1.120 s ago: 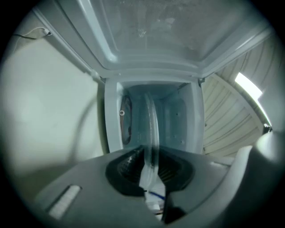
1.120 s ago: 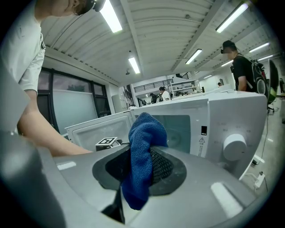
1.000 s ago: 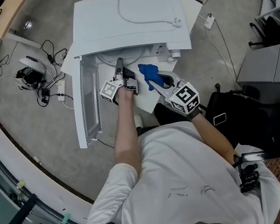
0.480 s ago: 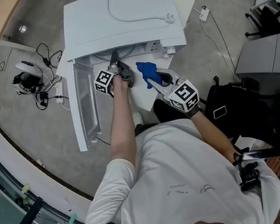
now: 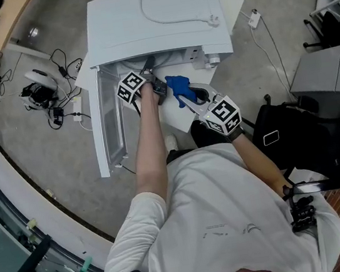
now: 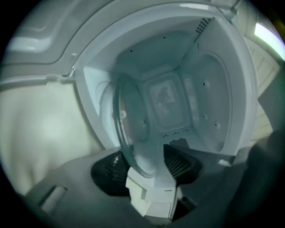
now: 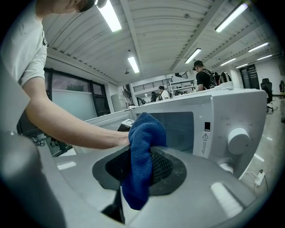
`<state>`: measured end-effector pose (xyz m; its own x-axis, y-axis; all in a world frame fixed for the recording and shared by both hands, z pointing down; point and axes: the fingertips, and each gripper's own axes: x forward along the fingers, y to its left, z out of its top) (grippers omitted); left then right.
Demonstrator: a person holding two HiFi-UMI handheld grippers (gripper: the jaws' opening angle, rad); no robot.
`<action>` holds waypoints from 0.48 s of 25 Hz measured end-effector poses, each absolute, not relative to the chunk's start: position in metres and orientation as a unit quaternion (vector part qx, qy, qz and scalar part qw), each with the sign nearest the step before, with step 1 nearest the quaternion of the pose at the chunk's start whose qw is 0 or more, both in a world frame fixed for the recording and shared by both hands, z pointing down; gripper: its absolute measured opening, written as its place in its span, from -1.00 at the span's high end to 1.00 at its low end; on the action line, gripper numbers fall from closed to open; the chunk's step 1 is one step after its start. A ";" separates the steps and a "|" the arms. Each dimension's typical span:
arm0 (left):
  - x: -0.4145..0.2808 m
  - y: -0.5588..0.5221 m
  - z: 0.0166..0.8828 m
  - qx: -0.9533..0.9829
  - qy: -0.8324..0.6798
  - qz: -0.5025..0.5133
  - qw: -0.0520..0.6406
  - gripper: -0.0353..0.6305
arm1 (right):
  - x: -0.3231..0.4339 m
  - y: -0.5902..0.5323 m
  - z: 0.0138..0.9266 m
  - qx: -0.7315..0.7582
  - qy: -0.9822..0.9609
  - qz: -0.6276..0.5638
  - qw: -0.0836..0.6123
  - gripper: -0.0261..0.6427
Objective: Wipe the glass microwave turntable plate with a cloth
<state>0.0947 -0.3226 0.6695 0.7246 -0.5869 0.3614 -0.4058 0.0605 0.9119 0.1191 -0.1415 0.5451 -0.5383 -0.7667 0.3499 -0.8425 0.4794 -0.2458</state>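
Left gripper (image 5: 150,73) has pushed deeper into the mouth of the microwave (image 5: 153,20) and rolled at the wrist, and its jaws have just been opening. The right gripper (image 5: 188,96) has stayed put. Head view: door (image 5: 110,122) is swung open to the left, left forearm is reaching into the cavity, and the right gripper is parked just outside the front with the blue cloth (image 5: 178,88) bunched at its tip. Cloth is beside the left gripper, near but not touching. Glass plate isn't visible from up here because the microwave top hides it. Left gripper view: plate (image 6: 136,129) is inside the cavity and reads edge-on in this rolled view. Its near rim sits right between the two pads, which are moderately spread and don't look clamped yet. Can't tell if the plate is flat on the floor or tipped. Right gripper view: jaws are pinched on the cloth, which hangs down in front of them, with the microwave front ahead. Key relation: the rim is dead ahead of the left fingers, so the left hand is far nearer the plate. My read is close on the rim next, then bring plate and cloth together.
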 end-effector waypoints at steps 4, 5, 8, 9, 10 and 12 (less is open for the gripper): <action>0.104 -0.319 0.662 0.702 -0.360 0.022 0.614 -0.11 | 0.112 -0.137 0.547 0.469 -0.855 0.197 0.101 0.62; 0.106 -0.317 0.661 0.708 -0.358 0.043 0.608 -0.16 | 0.110 -0.136 0.546 0.469 -0.856 0.196 0.101 0.62; 0.111 -0.306 0.664 0.727 -0.350 0.113 0.580 -0.23 | 0.107 -0.131 0.546 0.469 -0.856 0.194 0.099 0.62; 0.113 -0.301 0.668 0.734 -0.346 0.143 0.567 -0.24 | 0.108 -0.131 0.547 0.470 -0.855 0.194 0.099 0.62; 0.113 -0.294 0.673 0.740 -0.341 0.180 0.551 -0.28 | 0.109 -0.130 0.548 0.473 -0.854 0.195 0.098 0.62; 0.113 -0.279 0.687 0.752 -0.330 0.265 0.505 -0.43 | 0.114 -0.130 0.549 0.478 -0.850 0.197 0.096 0.62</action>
<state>0.1125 -0.2791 0.6866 0.6419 -0.2283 0.7320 -0.7640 -0.2724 0.5850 0.1139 -0.1298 0.5494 -0.5238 -0.7756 0.3522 -0.8515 0.4647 -0.2429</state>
